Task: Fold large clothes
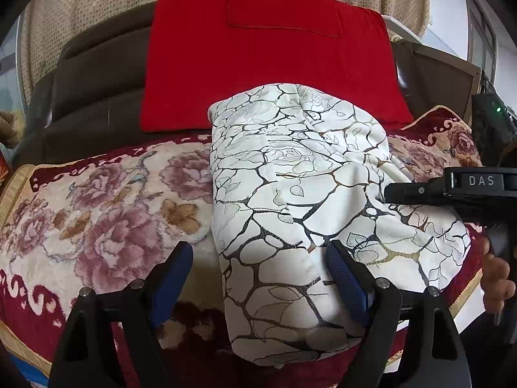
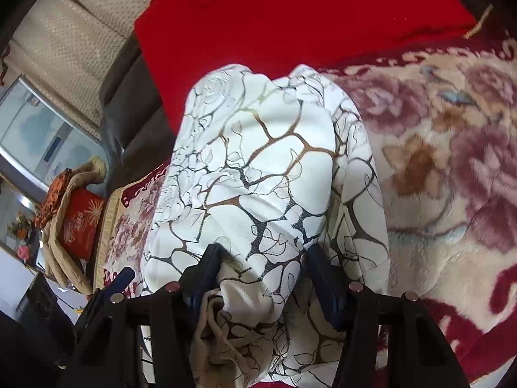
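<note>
One big white garment (image 1: 300, 194) with dark crackle lines lies bunched in a long heap on the flowery blanket (image 1: 106, 213), from the blanket's near edge up to its far edge. Its far end touches a flat red cloth (image 1: 258, 61) lying against the brown sofa back (image 1: 97, 97). My left claw (image 1: 258, 278) is spread wide over the near end of the garment; one blue pad (image 1: 347, 283) sits on the fabric and the other is out over the blanket, so nothing is pinched. My right claw (image 2: 261, 274) has a fold of the garment between its two fingers, and they look pressed into the cloth. In the left view I see that claw at the right edge, with a hand (image 1: 496, 278) under it.
</note>
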A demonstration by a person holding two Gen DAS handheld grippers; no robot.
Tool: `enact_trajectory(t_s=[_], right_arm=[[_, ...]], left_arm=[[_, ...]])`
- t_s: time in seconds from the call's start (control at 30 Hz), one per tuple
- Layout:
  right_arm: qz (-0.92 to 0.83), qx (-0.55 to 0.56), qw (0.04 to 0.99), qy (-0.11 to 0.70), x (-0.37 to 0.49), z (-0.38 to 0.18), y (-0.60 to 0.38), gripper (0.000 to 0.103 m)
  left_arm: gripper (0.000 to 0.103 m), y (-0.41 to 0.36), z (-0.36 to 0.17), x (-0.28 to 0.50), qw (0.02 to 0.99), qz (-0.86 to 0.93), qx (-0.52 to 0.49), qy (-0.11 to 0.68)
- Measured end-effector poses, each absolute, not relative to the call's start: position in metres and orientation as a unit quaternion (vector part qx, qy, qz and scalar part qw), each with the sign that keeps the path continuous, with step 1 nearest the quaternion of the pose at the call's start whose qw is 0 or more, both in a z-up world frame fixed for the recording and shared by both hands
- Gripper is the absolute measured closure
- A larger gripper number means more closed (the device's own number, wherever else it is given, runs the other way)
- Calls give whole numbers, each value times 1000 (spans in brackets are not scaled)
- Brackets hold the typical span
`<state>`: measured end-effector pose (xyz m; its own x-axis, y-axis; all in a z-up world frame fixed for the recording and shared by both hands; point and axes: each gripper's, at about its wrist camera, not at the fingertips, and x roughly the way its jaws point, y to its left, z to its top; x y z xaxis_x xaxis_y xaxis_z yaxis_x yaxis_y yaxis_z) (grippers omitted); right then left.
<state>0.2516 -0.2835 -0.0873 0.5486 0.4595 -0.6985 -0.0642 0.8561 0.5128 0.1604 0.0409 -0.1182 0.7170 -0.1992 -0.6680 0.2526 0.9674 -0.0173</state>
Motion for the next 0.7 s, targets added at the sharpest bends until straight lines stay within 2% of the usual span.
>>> enact_trajectory(t_s=[0.13, 0.4, 0.5, 0.6, 0.7], right_arm=[[153, 198, 870, 424, 241, -73, -279, 44], [173, 181, 913, 322, 225, -31, -276, 44], [185, 193, 898, 348, 237, -43, -272, 44], [178, 226, 858, 426, 264, -82, -275, 45], [177, 232, 855, 428, 268, -86, -277, 45]], left_arm=[[18, 42, -119, 161, 926, -120, 33, 357], [18, 41, -119, 162, 925, -121, 37, 357], [17, 41, -119, 162, 926, -120, 38, 357], [17, 40, -121, 163, 924, -123, 39, 359], [17, 40, -120, 162, 926, -120, 40, 355]])
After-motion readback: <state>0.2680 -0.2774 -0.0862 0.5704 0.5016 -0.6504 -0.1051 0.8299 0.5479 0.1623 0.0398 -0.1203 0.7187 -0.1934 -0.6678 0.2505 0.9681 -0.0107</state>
